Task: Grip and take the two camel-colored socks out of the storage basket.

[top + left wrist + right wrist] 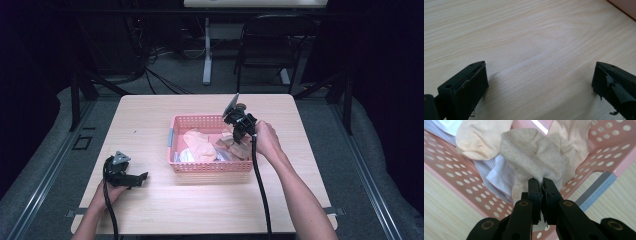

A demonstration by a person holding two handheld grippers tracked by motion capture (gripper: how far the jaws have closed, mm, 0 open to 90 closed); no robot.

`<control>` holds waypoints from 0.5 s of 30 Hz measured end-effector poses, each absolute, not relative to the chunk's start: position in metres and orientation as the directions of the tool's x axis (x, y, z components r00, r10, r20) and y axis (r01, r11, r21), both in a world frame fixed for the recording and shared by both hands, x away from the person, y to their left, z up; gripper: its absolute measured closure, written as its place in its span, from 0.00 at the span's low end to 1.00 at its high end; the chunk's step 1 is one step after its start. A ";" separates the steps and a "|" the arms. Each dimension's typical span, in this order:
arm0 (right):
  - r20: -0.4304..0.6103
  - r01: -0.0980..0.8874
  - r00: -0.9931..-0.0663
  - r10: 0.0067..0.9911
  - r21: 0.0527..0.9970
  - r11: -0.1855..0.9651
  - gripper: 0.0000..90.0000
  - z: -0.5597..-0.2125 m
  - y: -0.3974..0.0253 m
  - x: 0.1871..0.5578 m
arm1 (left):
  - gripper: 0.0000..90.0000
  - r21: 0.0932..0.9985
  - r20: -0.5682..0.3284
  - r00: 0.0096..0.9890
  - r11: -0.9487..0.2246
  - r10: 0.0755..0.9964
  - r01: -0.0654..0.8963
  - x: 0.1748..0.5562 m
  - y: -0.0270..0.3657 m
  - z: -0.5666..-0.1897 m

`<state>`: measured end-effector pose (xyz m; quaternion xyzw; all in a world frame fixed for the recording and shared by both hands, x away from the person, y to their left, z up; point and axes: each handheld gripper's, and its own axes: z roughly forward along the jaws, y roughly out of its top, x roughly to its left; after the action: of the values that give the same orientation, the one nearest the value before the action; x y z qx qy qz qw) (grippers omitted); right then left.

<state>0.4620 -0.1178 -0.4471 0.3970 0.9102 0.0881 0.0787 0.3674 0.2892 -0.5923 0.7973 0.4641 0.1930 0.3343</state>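
A pink perforated basket (210, 166) sits mid-table, holding several pieces of cloth in peach, white and beige. My right gripper (239, 136) hangs over the basket's right part, shut on a beige knitted sock (534, 155) that bunches just above the other cloth; the jaws (541, 185) pinch its fabric. A peach sock (480, 137) and white ribbed cloth (494, 176) lie beside it inside the basket (456, 172). My left gripper (136, 178) rests low at the table's front left, open, with bare wood between its fingers (471, 82).
The light wooden table (145, 125) has free room left and in front of the basket. A black chair (270, 45) and a desk leg (207, 55) stand beyond the far edge. Dark floor and cables surround the table.
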 end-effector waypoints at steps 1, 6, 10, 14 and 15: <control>-0.076 0.704 -0.676 0.733 0.227 0.673 0.95 -0.445 -0.118 0.462 | 0.00 0.712 -0.002 0.495 -0.346 0.869 0.611 0.367 0.289 -0.592; -0.070 0.701 -0.680 0.730 0.233 0.674 0.95 -0.431 -0.116 0.461 | 0.00 0.713 -0.002 0.495 -0.346 0.869 0.610 0.368 0.289 -0.592; -0.073 0.696 -0.684 0.726 0.235 0.679 0.95 -0.421 -0.117 0.460 | 0.00 0.712 -0.002 0.495 -0.346 0.869 0.610 0.367 0.289 -0.592; -0.071 0.693 -0.681 0.729 0.257 0.673 0.95 -0.411 -0.118 0.457 | 0.00 0.712 -0.002 0.496 -0.347 0.868 0.610 0.368 0.289 -0.592; -0.075 0.689 -0.686 0.724 0.255 0.679 0.95 -0.408 -0.118 0.457 | 0.00 0.712 -0.002 0.496 -0.347 0.868 0.610 0.368 0.289 -0.592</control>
<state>0.4571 -0.1184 -0.4082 0.3870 0.9123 0.1034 0.0850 0.3675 0.2893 -0.5922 0.7976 0.4636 0.1930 0.3343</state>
